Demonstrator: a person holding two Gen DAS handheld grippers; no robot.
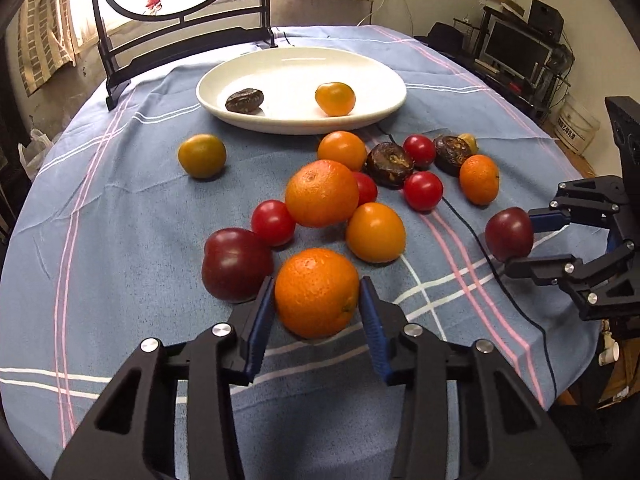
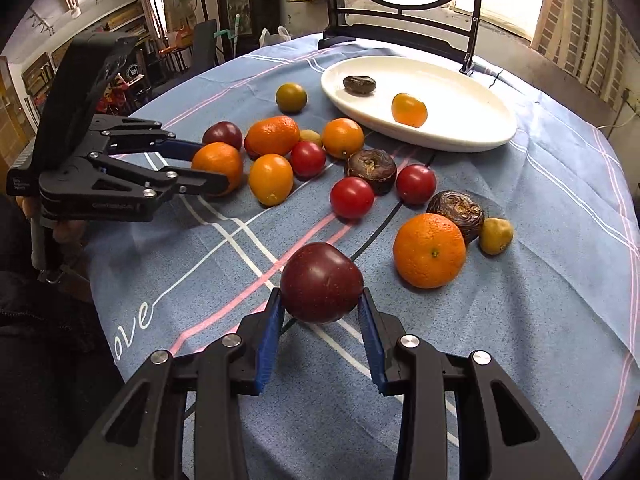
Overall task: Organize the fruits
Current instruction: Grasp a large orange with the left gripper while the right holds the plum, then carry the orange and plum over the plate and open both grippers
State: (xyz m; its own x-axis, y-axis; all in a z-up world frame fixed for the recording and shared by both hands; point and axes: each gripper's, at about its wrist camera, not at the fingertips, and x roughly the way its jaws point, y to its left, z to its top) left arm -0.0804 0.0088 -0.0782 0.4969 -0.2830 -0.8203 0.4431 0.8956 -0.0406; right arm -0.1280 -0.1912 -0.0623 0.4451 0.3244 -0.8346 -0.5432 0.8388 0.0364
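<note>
My left gripper [image 1: 318, 294] is shut on an orange [image 1: 316, 292], just above the blue checked cloth; it also shows in the right wrist view [image 2: 218, 168]. My right gripper [image 2: 322, 300] is shut on a dark red plum [image 2: 322, 282], seen too in the left wrist view [image 1: 509, 233]. A white oval plate [image 1: 368, 68] at the far side holds a small orange fruit [image 1: 335, 98] and a dark brown wrinkled fruit [image 1: 244, 100]. Several oranges, red tomatoes, another plum [image 1: 236, 264] and brown fruits lie loose between the plate and the grippers.
A black wooden stand with a round painted screen [image 1: 180, 12] stands behind the plate. A greenish-yellow fruit [image 1: 202, 156] lies apart at the left. A thin black cable [image 1: 480, 236] runs across the cloth. The table's edge curves close on the right.
</note>
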